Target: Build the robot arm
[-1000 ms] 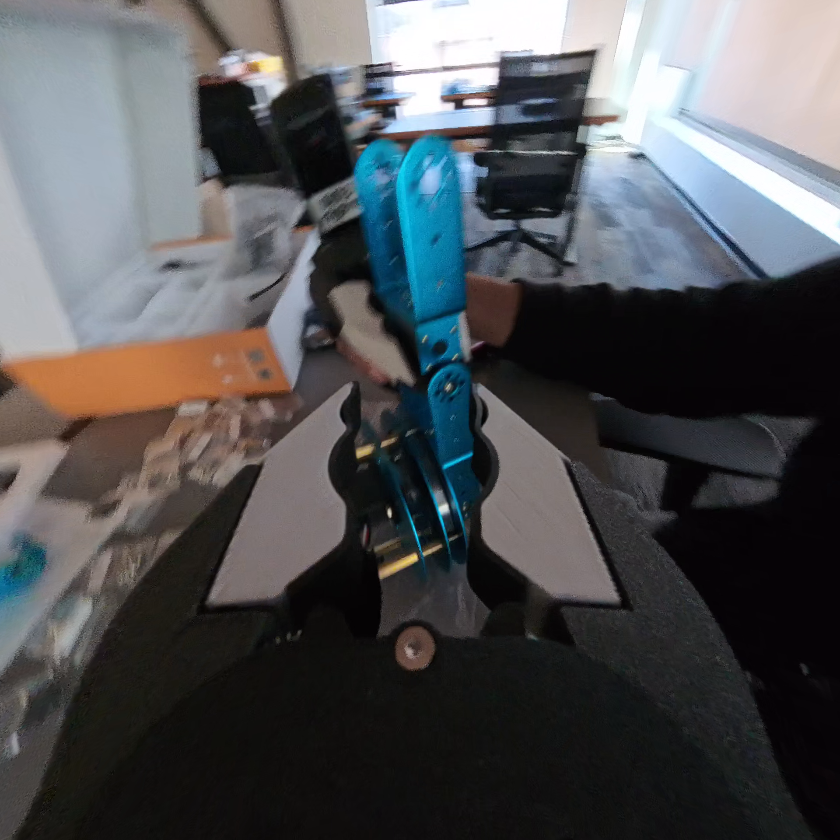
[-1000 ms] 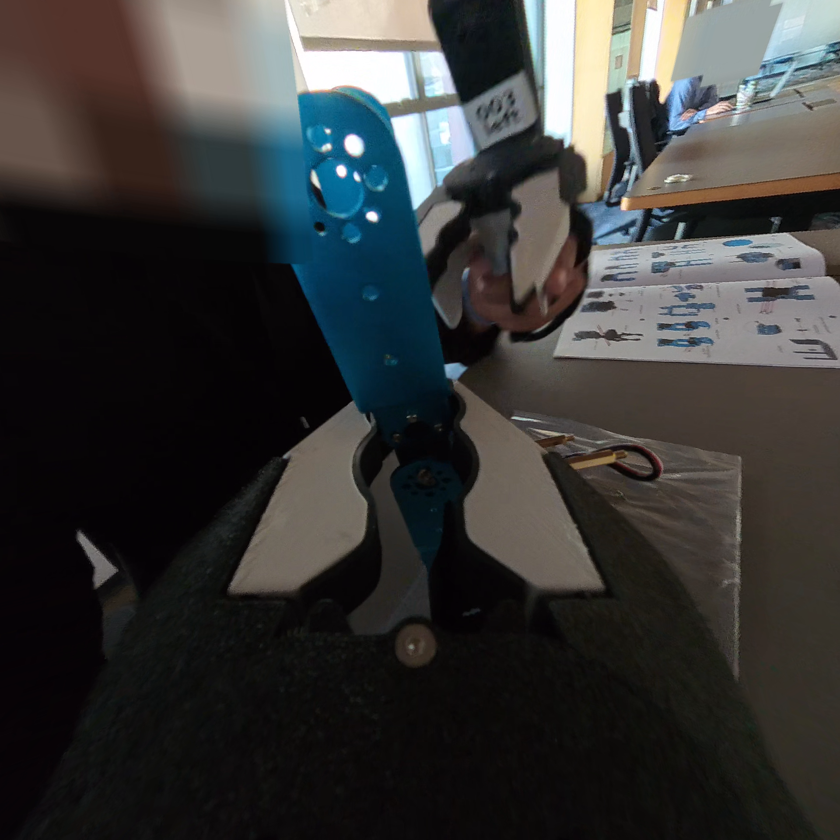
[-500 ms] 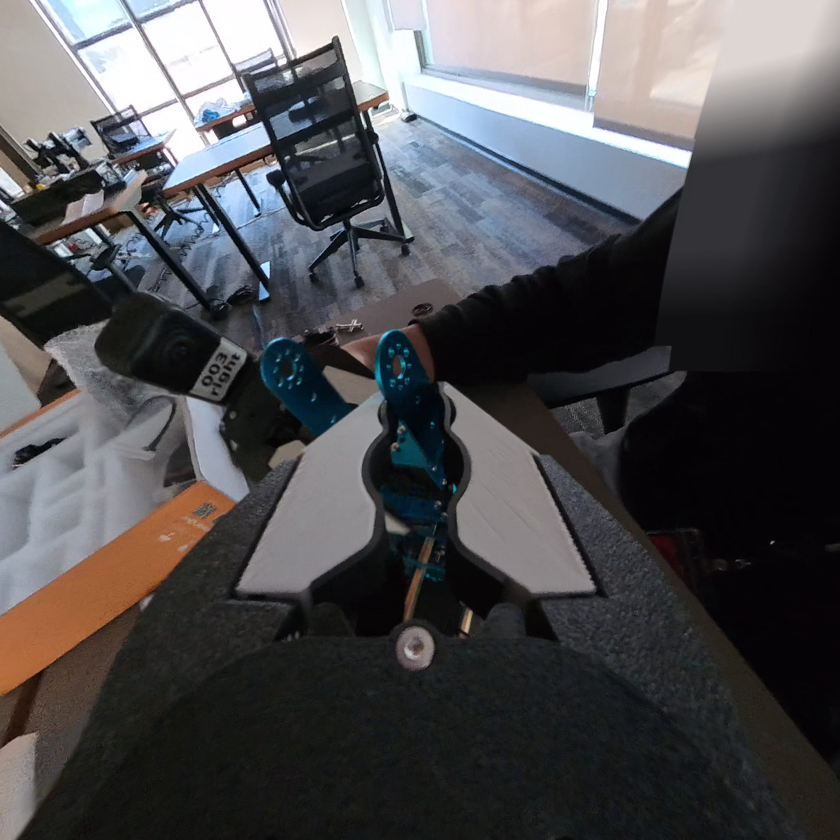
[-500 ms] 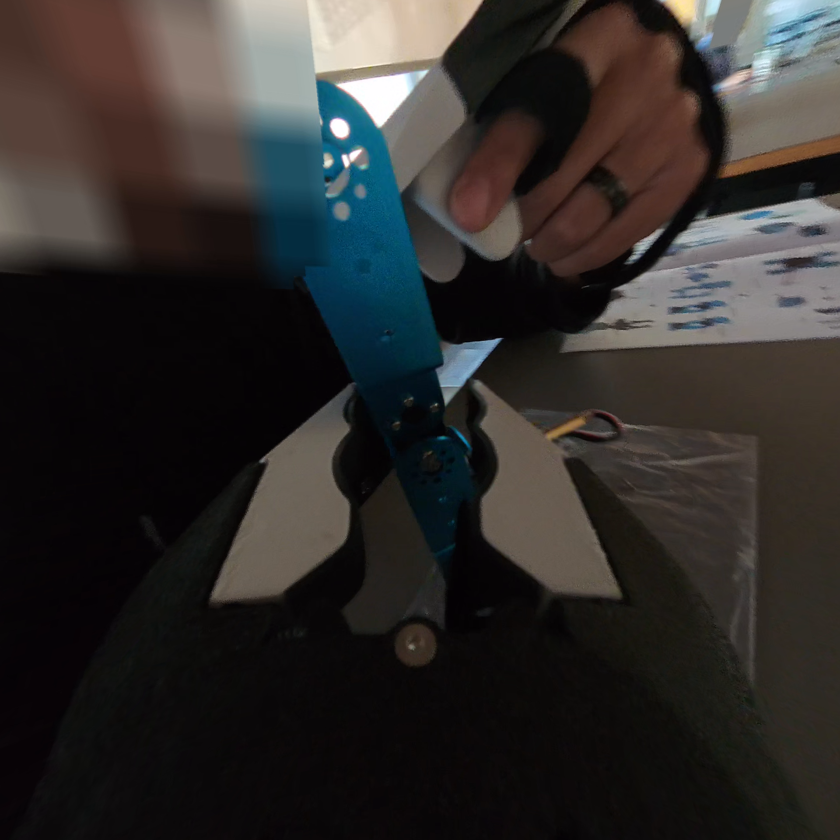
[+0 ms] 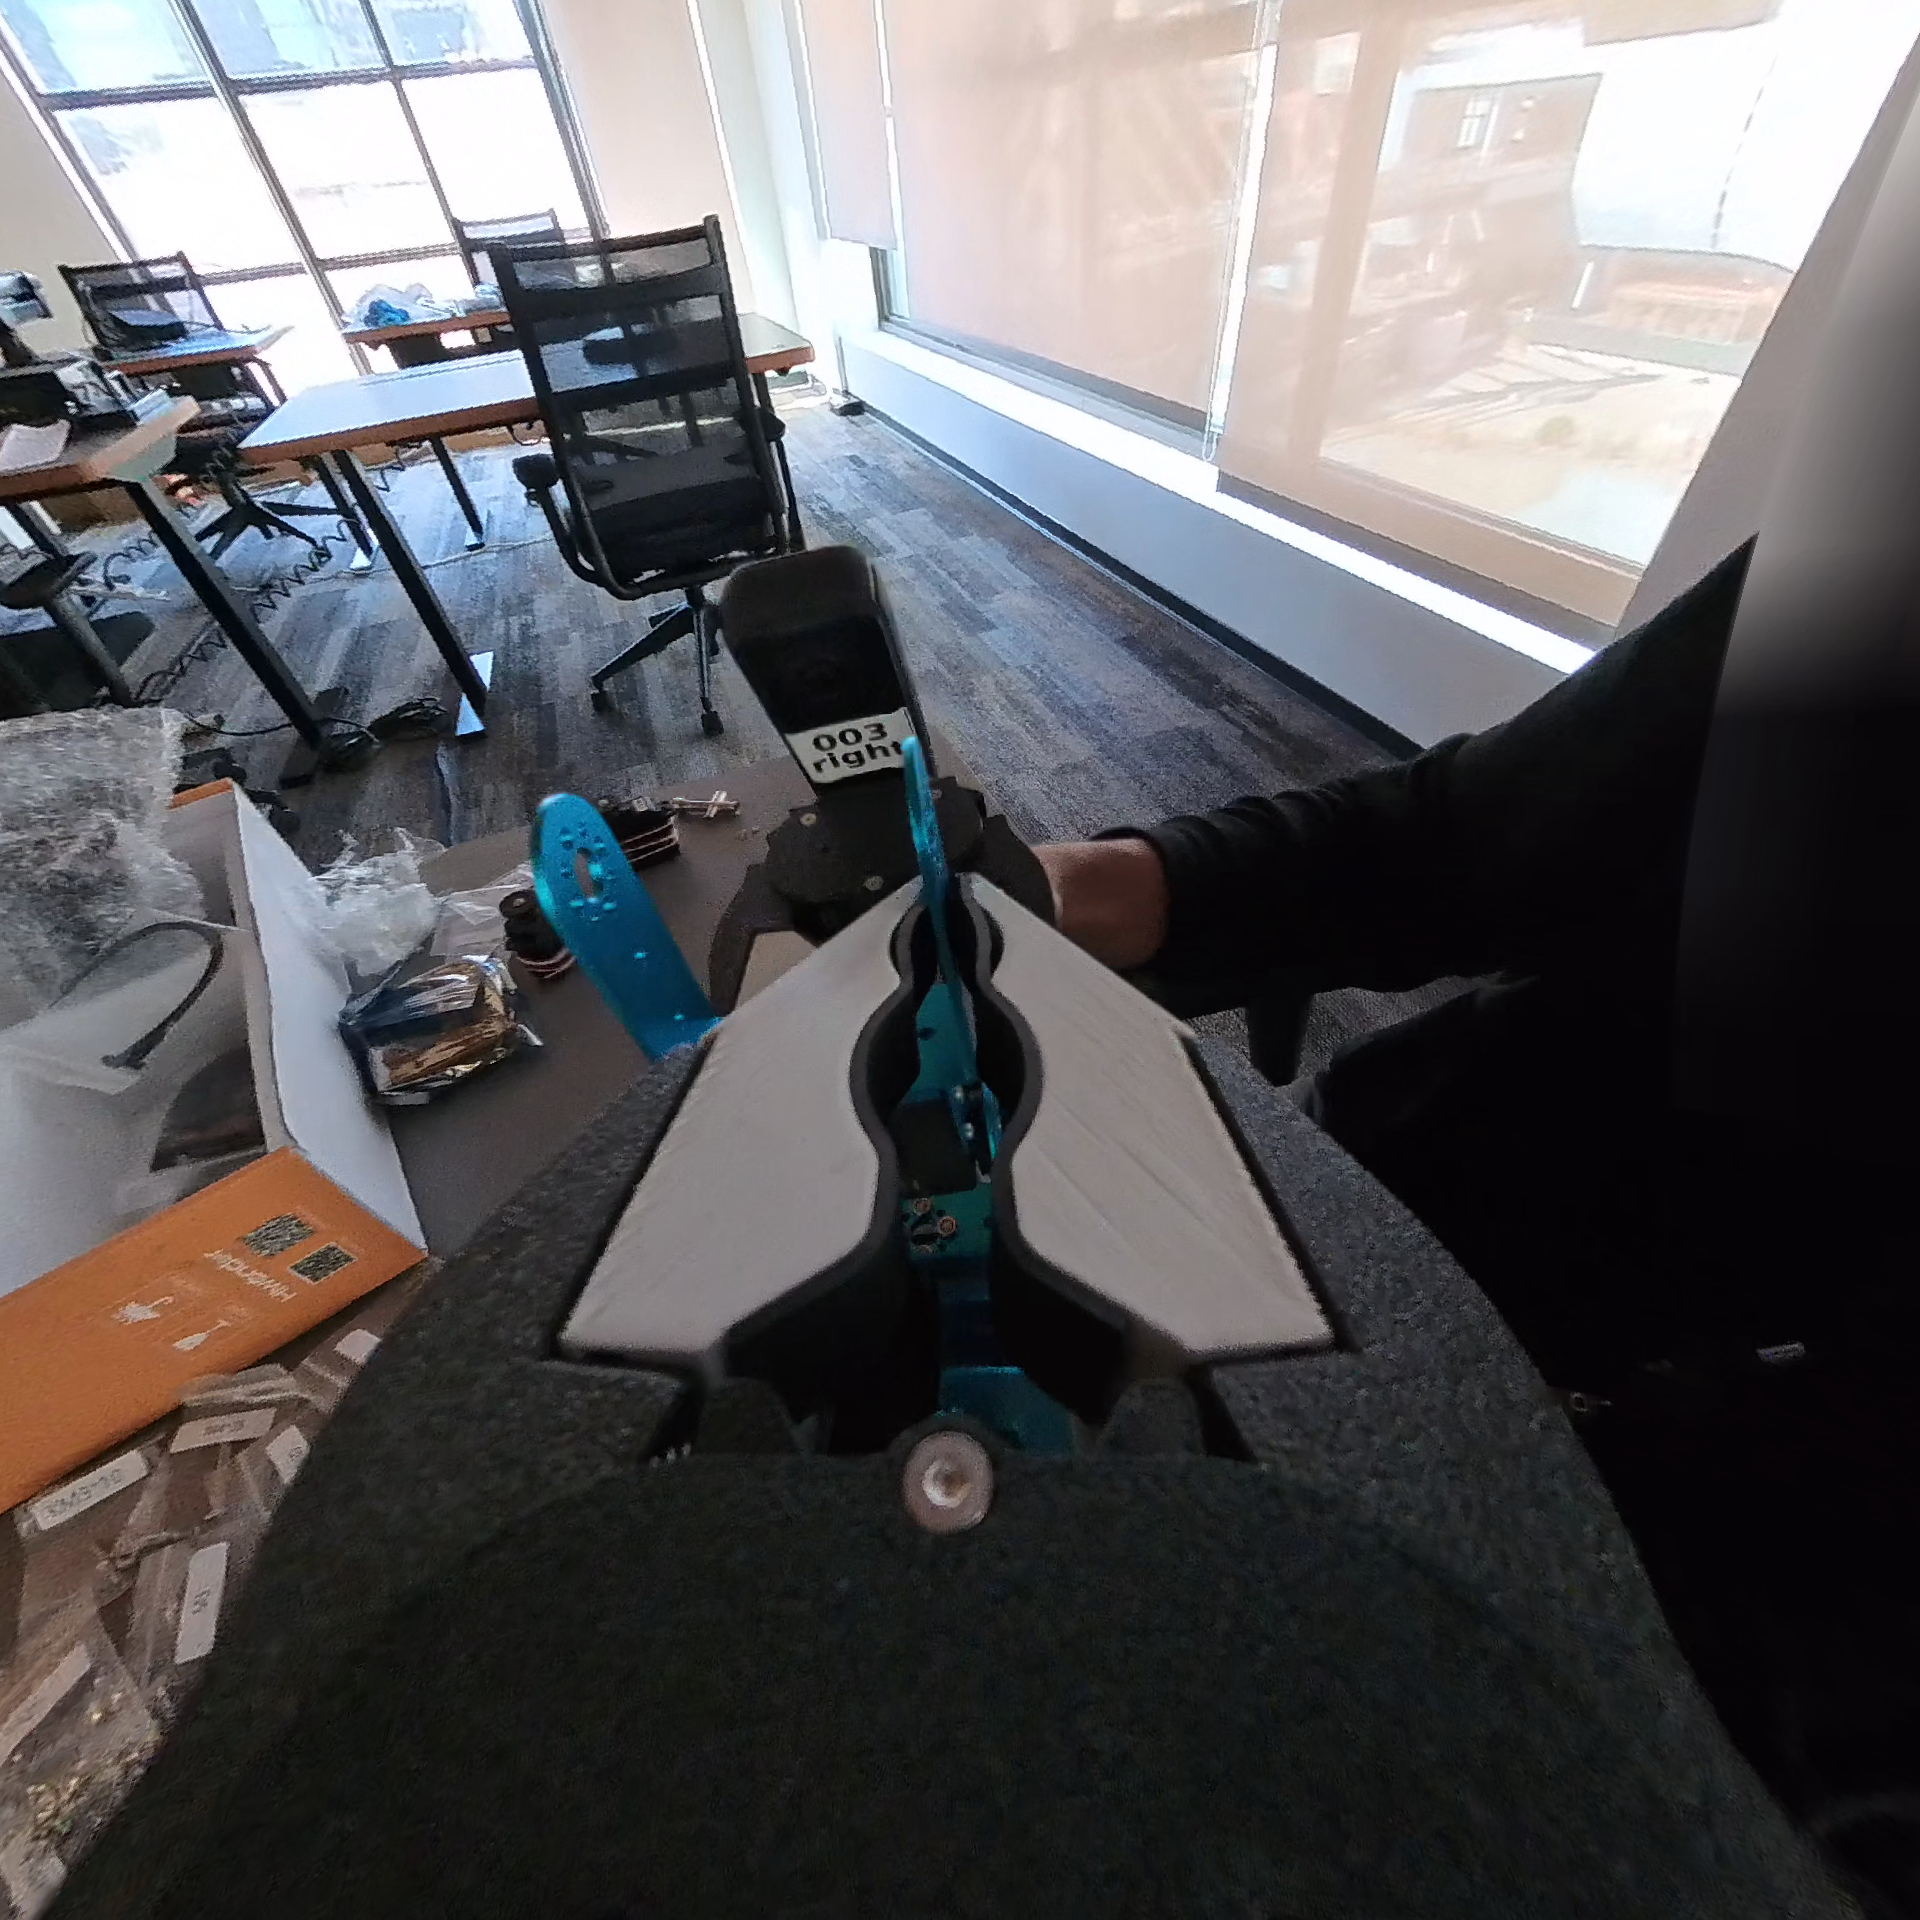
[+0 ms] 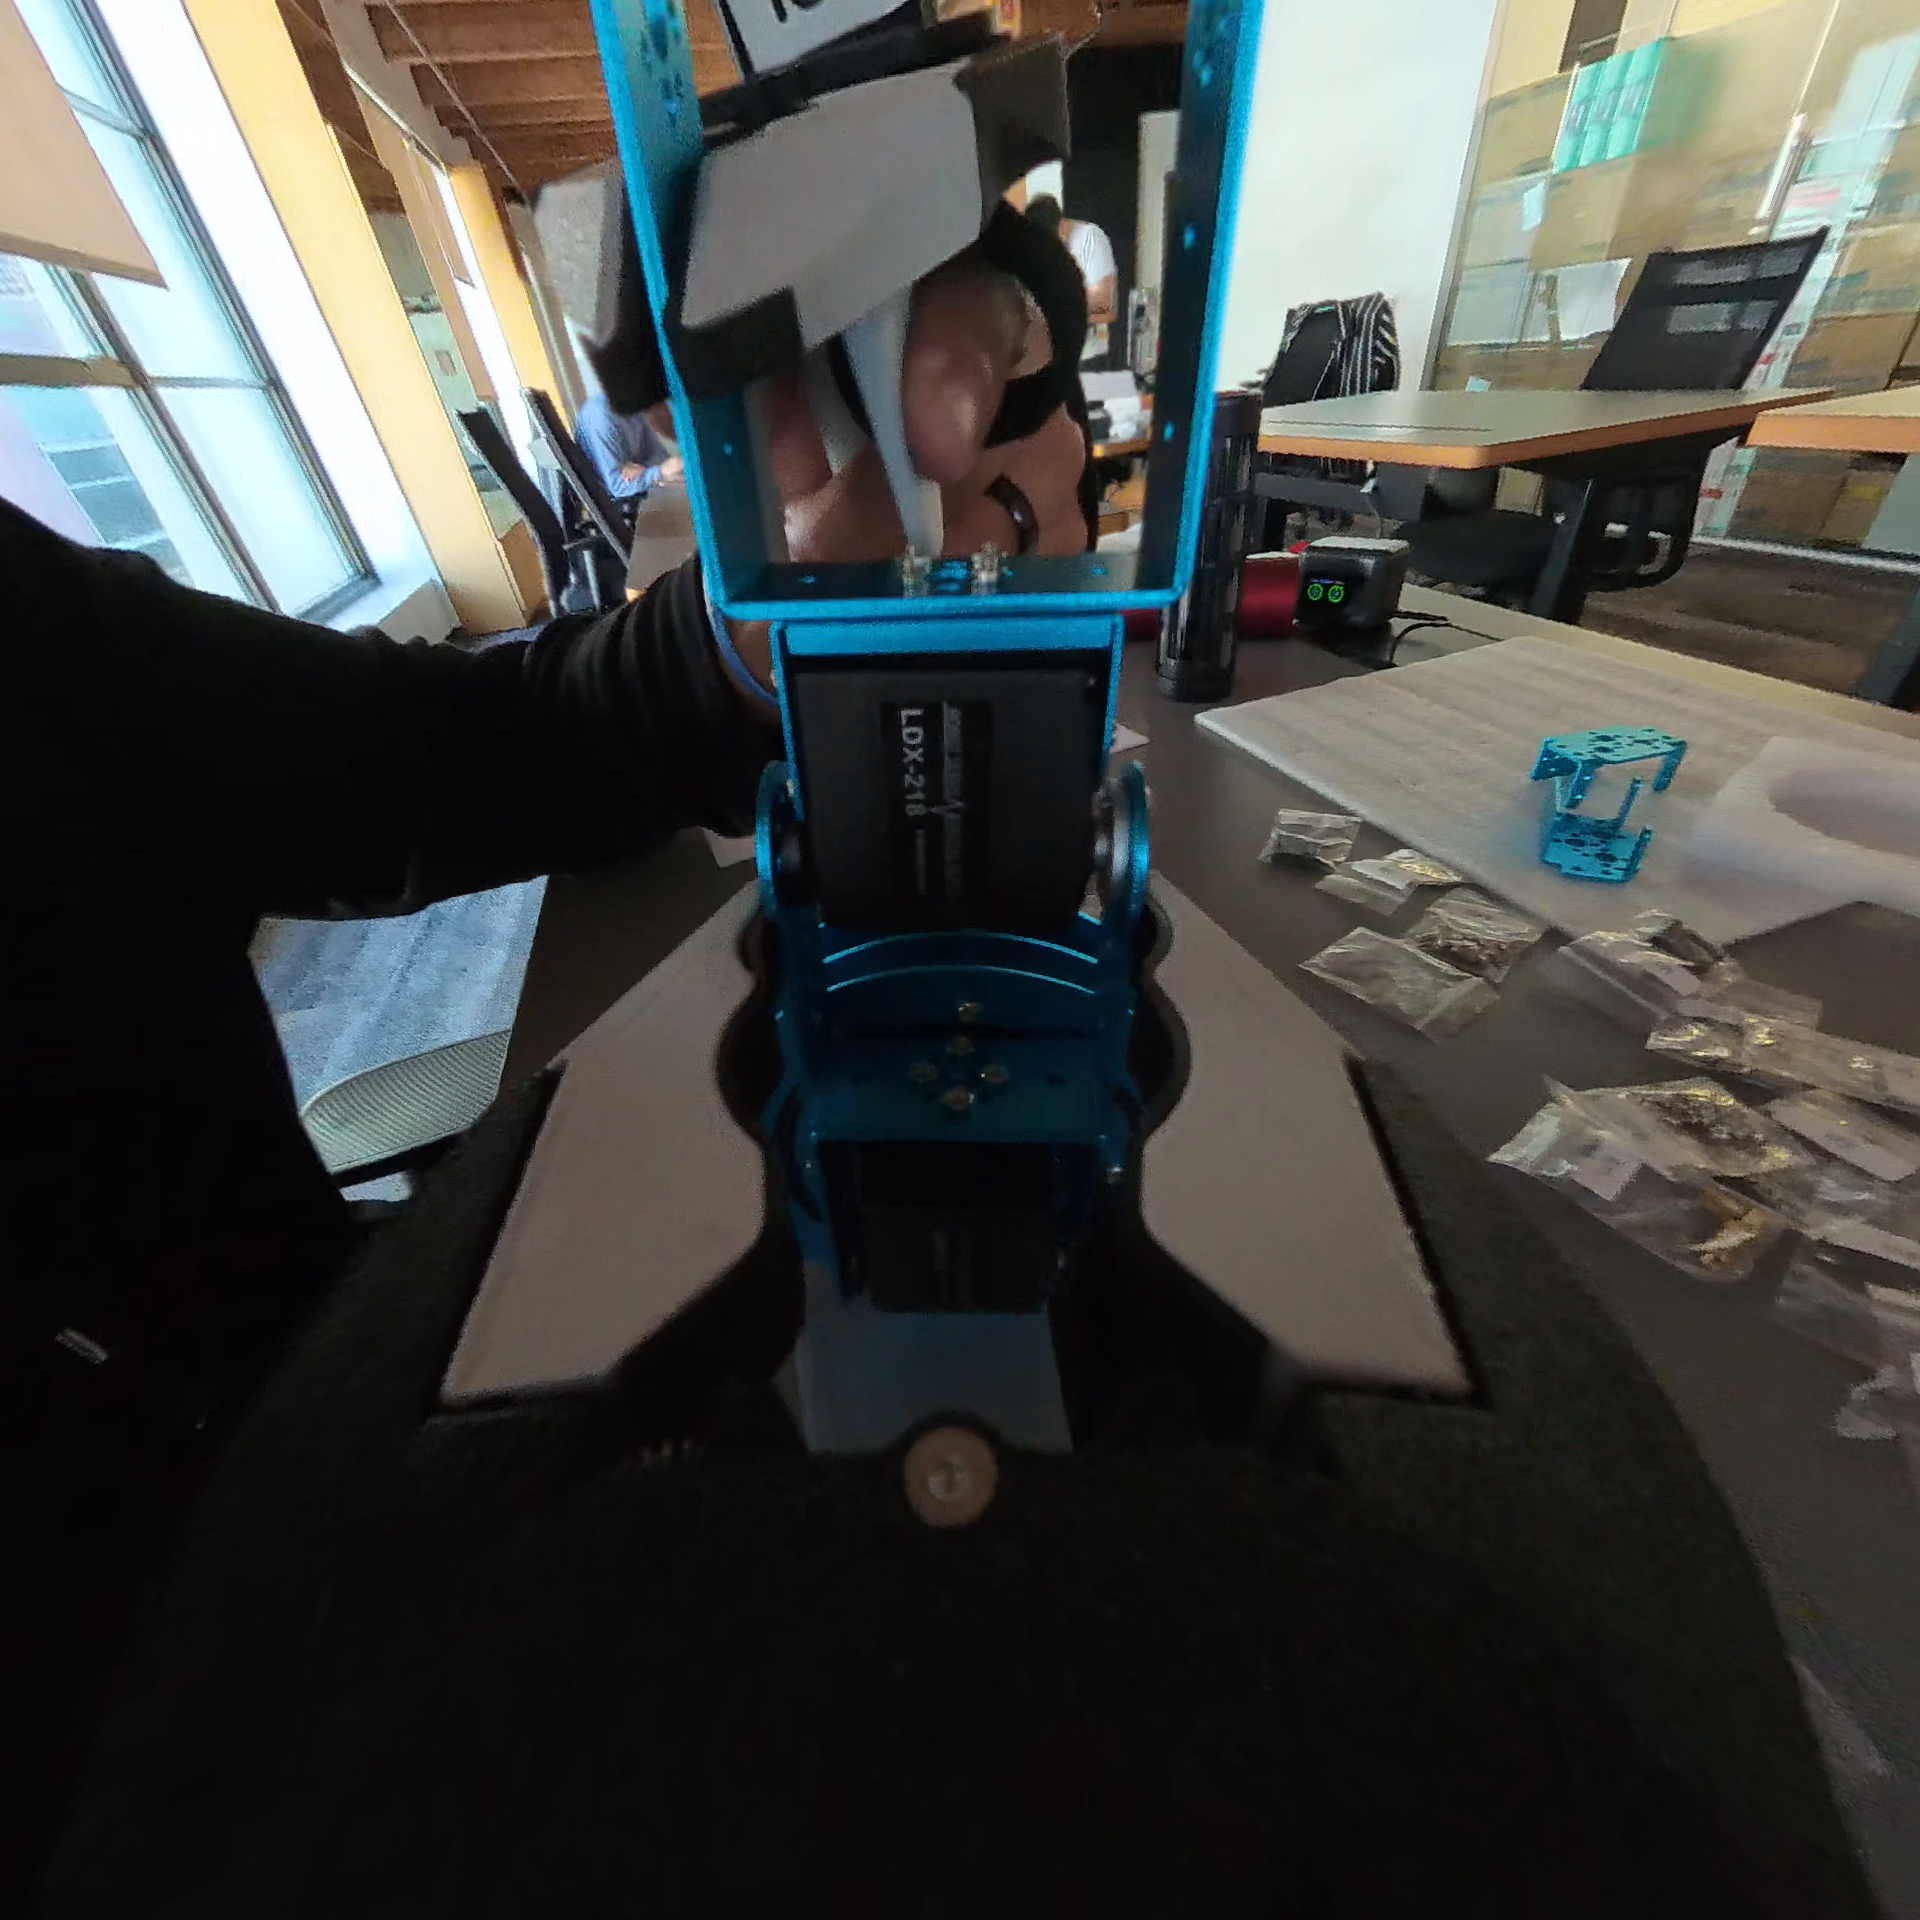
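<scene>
A blue metal servo arm assembly is held between both grippers above a dark table. My left gripper is shut on one side plate of its blue U-bracket, seen edge-on. The other side plate sticks out to the left. My right gripper is shut on the assembly's lower part, with a black servo just past the fingertips. The U-bracket rises above the servo, with the left gripper and a hand behind it. The right gripper shows beyond the left one.
An orange and white box and small parts bags lie left. More bags and a loose blue bracket on white foam lie right. A dark cylinder and a small device stand behind. An office chair and desks stand beyond. Some 9 cm of space lies between my two pairs of fingers.
The assembly and both grippers have turned. The right view showed the bracket edge-on and now faces the servo and the open U. The left view has swung right towards the windows.
</scene>
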A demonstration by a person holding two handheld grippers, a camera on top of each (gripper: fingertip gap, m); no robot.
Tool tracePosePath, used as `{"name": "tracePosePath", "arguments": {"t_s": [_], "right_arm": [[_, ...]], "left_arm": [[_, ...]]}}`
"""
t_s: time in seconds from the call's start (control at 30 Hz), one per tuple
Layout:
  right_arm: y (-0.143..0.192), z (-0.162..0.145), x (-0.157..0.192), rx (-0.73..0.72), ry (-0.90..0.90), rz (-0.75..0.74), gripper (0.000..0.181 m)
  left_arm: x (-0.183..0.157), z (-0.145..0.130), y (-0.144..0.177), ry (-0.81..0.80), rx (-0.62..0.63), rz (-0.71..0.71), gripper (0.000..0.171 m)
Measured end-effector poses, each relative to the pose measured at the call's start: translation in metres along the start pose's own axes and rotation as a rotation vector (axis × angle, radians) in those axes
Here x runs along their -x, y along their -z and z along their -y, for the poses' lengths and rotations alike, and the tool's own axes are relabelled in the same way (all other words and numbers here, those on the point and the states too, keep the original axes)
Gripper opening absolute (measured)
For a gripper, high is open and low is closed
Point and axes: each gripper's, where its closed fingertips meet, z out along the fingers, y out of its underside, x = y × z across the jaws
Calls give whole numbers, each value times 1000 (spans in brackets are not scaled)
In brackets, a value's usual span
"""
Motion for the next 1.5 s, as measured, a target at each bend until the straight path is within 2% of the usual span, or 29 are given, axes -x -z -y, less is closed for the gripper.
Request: {"name": "tracePosePath", "arguments": {"t_s": [0.1, 0.2, 0.27, 0.3, 0.67, 1.03, 1.23, 1.4, 1.5], "right_arm": [[0, 0, -4, 1, -26, 7, 65], [0, 0, -9, 4, -71, 10, 66], [1, 0, -10, -3, -101, 17, 66], [1, 0, -11, -5, -107, 19, 66], [3, -3, -16, 7, -150, 19, 66], [2, -3, -19, 11, -136, -9, 65], [1, -2, -17, 11, -104, -24, 67], [3, -6, -16, 11, -77, -34, 73], [-2, -21, -13, 89, -91, -6, 76]], "left_arm": [[4, -5, 1, -50, 21, 41, 6], [8, -25, 1, -173, 128, 94, 25], [14, -28, 0, -193, 146, 133, 20], [20, -26, 0, -189, 138, 159, 9], [28, -26, -10, -80, 50, 137, 6], [30, -25, -4, 28, -10, 79, 5], [26, -23, -4, 3, -4, 80, 4], [21, -22, -3, -63, 69, 117, 3], [22, -19, -3, -73, 70, 140, 2]]}}
